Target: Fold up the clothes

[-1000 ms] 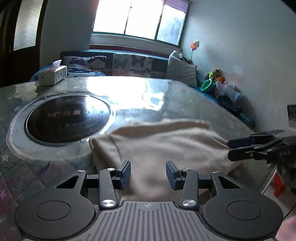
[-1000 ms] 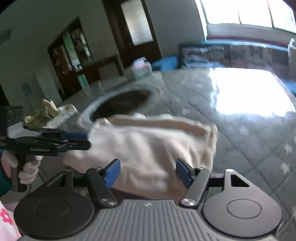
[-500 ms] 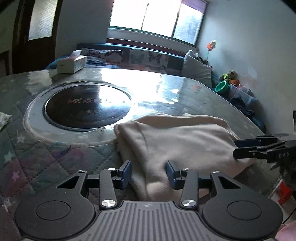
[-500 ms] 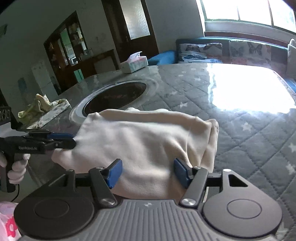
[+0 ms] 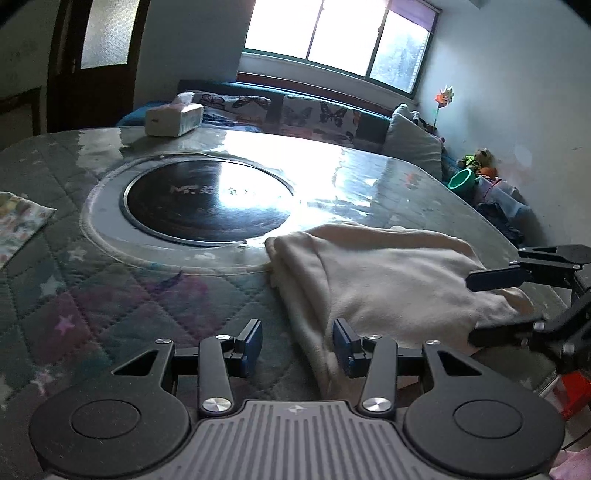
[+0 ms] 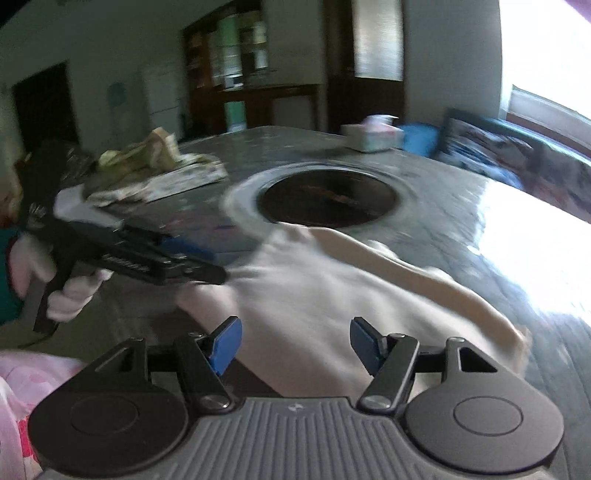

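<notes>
Left gripper (image 5: 297,345): your jaws stand apart, empty, straddling the near fold of the cream garment (image 5: 388,273).
Garment: lies folded at the tabletop (image 5: 110,295) near edge; it could slide off.
Right gripper (image 6: 295,345): jaws apart, empty; a hasty sweep could undo the fold.

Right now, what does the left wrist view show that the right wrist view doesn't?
Left wrist only: the bright window, grey cushion and green bowl by the wall.
Right wrist only: the white-gloved hand holding the left gripper, plus a dark cabinet.
Both: the folded cream garment, round black hotplate and white tissue box.
</notes>
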Demonstrator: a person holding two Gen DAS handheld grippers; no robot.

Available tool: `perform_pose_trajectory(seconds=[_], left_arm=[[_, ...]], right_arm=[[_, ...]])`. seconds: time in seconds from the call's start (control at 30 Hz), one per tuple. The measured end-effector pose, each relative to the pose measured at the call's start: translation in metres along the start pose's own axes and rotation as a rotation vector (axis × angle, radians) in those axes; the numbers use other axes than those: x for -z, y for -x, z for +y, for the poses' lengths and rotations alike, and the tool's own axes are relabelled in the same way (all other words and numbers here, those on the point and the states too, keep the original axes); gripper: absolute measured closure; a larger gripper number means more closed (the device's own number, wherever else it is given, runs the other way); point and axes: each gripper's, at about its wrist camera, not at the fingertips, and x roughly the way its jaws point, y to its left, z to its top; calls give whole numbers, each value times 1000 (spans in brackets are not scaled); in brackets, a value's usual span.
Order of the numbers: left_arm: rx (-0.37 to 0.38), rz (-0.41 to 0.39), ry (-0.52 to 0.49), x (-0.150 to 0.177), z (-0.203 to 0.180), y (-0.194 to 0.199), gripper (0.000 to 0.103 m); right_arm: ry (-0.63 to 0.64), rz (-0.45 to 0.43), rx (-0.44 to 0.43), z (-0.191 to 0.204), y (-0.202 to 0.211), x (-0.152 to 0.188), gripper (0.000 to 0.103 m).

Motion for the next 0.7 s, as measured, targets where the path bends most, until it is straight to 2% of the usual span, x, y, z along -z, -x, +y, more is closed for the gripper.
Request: perform_pose_trajectory(seconds=[0.23, 0.33, 0.47, 0.57, 0.67, 0.7], left_arm=[[-37, -9, 50, 2, 14, 14, 55], [-46, -23, 71, 0, 17, 20, 46], [-3, -30, 131, -5, 18, 21, 35], [31, -31, 179, -9, 20, 20, 32], [73, -19, 232, -13, 19, 16, 29], [83, -15, 246, -14, 17, 14, 29]], right_arm=[[182, 31, -76, 47, -29, -14, 45], [245, 40, -88, 63, -39, -18, 47], [308, 69, -66, 80, -53, -19, 53], [347, 97, -37, 89, -62, -16, 55], [368, 93, 0, 93, -64, -13, 68], [362, 88, 7, 92, -63, -13, 76]])
